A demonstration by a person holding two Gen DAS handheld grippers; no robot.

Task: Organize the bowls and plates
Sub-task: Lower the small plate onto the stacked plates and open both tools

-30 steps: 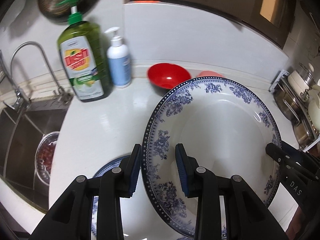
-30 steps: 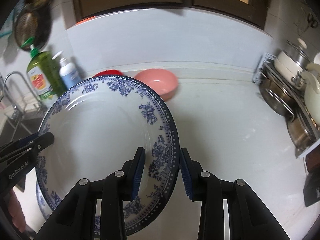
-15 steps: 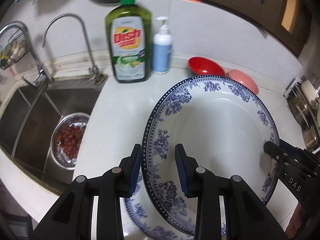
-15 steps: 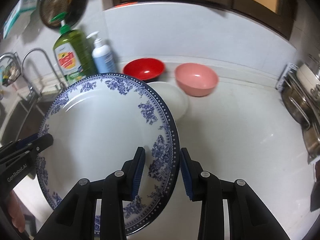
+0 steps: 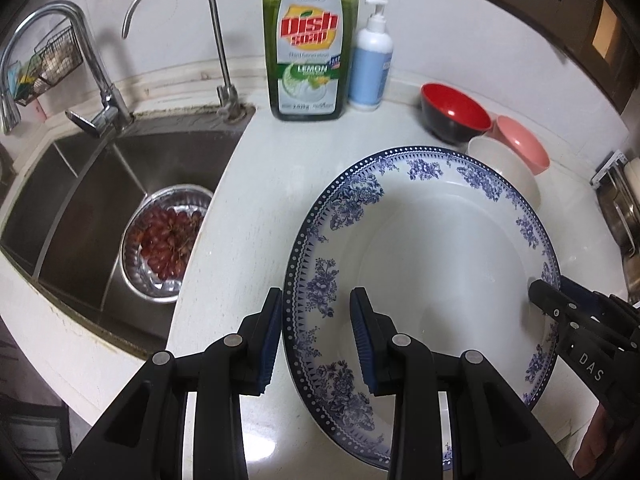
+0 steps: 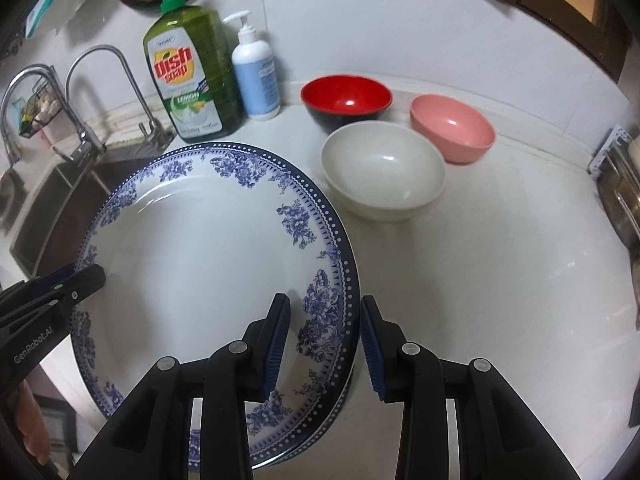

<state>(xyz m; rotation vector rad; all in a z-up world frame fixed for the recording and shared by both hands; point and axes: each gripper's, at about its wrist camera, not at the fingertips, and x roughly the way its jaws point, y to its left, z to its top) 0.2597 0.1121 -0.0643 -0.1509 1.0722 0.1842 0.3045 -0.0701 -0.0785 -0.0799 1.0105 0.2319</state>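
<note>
A large white plate with a blue floral rim (image 5: pixel 432 264) is carried by both grippers. My left gripper (image 5: pixel 316 300) is shut on its left rim. My right gripper (image 6: pixel 324 308) is shut on its right rim and shows in the left wrist view as a black tip (image 5: pixel 540 290). The left gripper's tip (image 6: pixel 94 276) reaches in from the left of the right wrist view. Just under the carried plate (image 6: pixel 208 264) peeks the rim of a second matching plate (image 6: pixel 345 390); I cannot tell whether they touch. Behind stand a red bowl (image 6: pixel 346 96), a pink bowl (image 6: pixel 452 126) and a white bowl (image 6: pixel 382 172).
A green dish soap bottle (image 5: pixel 310 40) and a white pump bottle (image 5: pixel 370 60) stand against the back wall. Left of the counter lies a steel sink (image 5: pixel 80 184) with two taps and a colander of red grapes (image 5: pixel 166 240). A rack of pots (image 6: pixel 618 184) lines the right edge.
Both grippers have carried the plate leftward towards the sink and a little lower. The sink and grapes have come into the left view; all three bowls now show beyond the plate.
</note>
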